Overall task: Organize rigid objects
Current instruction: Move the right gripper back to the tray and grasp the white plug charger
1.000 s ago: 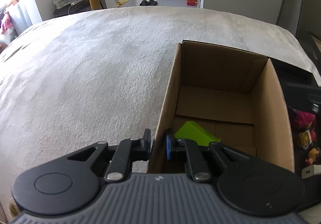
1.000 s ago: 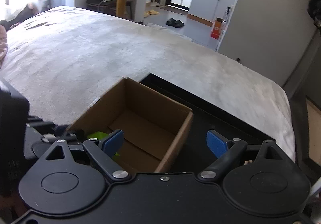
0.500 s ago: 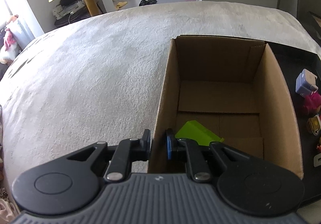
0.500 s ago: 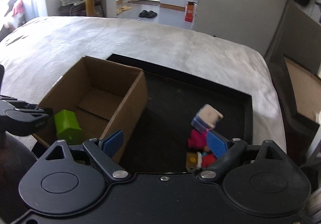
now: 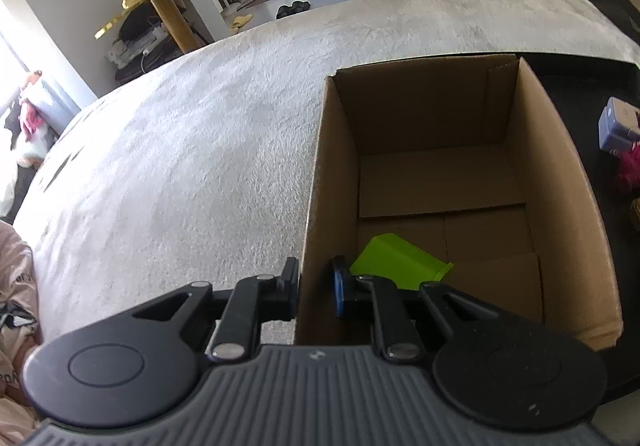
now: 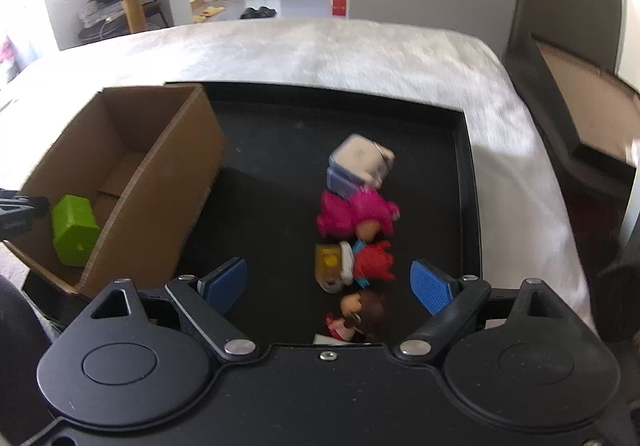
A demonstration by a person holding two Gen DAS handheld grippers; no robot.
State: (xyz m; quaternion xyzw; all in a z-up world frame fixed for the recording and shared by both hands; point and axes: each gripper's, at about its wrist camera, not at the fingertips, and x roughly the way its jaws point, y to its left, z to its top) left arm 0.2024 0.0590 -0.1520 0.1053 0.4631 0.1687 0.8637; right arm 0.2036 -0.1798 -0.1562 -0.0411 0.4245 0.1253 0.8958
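An open cardboard box [image 5: 560, 150] [image 6: 168, 174] stands at the left end of a black tray [image 6: 468, 182]. A green block [image 5: 396, 260] [image 6: 74, 230] lies inside it. My left gripper [image 5: 316, 288] is shut on the box's near left wall. My right gripper [image 6: 328, 282] is open above a row of toys on the tray: a pale blue and white cube toy [image 6: 358, 164], a pink figure [image 6: 352, 214], a red and yellow figure [image 6: 356, 262] and a brown-haired doll [image 6: 360, 312].
The tray and box rest on a grey-white carpeted surface [image 5: 180, 166]. The cube toy [image 5: 616, 126] and pink figure [image 5: 630, 166] show at the right edge of the left wrist view. A gold side table [image 5: 168, 2] stands far back.
My right gripper has swung right, from over the box to over the toys on the tray. My left gripper still grips the box wall, and its view has tilted a little.
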